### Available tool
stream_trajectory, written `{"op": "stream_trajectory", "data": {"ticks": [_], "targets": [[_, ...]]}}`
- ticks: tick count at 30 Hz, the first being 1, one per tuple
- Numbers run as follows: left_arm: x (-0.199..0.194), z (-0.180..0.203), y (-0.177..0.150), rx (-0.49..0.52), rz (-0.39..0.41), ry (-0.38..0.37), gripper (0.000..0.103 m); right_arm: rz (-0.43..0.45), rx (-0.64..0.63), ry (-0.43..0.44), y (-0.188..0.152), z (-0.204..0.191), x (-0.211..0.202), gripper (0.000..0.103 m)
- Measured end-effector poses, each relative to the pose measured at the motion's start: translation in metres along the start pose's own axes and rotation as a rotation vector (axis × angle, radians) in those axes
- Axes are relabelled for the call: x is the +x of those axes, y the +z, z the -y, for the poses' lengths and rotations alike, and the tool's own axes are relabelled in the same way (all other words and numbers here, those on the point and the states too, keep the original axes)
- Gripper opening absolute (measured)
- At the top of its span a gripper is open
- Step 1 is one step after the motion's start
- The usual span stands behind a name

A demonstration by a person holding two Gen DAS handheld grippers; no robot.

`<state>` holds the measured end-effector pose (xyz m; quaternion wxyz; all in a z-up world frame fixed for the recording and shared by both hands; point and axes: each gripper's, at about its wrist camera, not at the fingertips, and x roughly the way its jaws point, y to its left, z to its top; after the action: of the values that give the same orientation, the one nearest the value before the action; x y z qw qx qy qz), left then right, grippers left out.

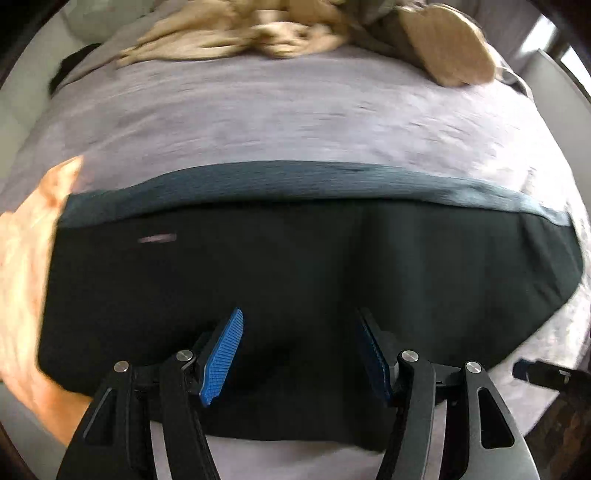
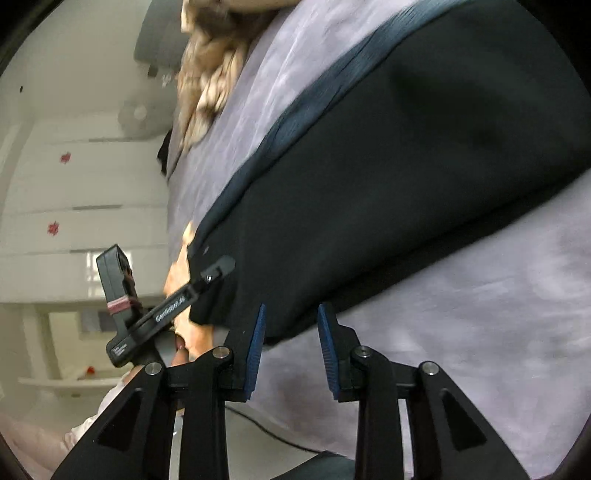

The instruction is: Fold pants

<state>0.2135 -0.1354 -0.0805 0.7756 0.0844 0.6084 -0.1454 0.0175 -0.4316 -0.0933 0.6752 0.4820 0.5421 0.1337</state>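
Note:
Black pants [image 1: 295, 280] lie folded flat on a lilac bedsheet [image 1: 258, 118], with a blue-grey ribbed waistband [image 1: 295, 184] along the far edge. My left gripper [image 1: 301, 325] is open and empty just above the pants' near part. In the right wrist view the pants [image 2: 388, 177] stretch up to the right. My right gripper [image 2: 291, 314] is open and empty at the pants' near edge. The left gripper's body [image 2: 166, 310] shows beside the pants' corner.
A heap of beige clothes [image 1: 240, 33] lies at the far side of the bed, with a beige folded item [image 1: 450, 44] at the far right. A bare hand [image 1: 26, 280] rests at the pants' left end. White drawers [image 2: 74, 192] stand beyond the bed.

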Motion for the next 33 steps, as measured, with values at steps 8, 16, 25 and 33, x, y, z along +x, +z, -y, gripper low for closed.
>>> {"op": "stream_trajectory", "data": {"ticks": [8,16,25,33], "targets": [[0.022,-0.078,-0.024,-0.009,0.028,0.013,0.063,-0.128,0.005,-0.001,-0.017,-0.016,0.077,0.033],[0.021,-0.084,-0.031,0.025,0.05,-0.032,0.063,-0.125,0.07,0.055,-0.022,-0.011,0.088,0.045],[0.021,-0.084,-0.029,0.064,0.044,-0.042,0.063,-0.055,0.262,0.137,-0.016,0.01,0.097,0.031],[0.021,-0.081,-0.027,0.07,0.038,-0.035,0.063,-0.003,0.306,0.134,-0.017,0.017,0.095,0.034]]}}
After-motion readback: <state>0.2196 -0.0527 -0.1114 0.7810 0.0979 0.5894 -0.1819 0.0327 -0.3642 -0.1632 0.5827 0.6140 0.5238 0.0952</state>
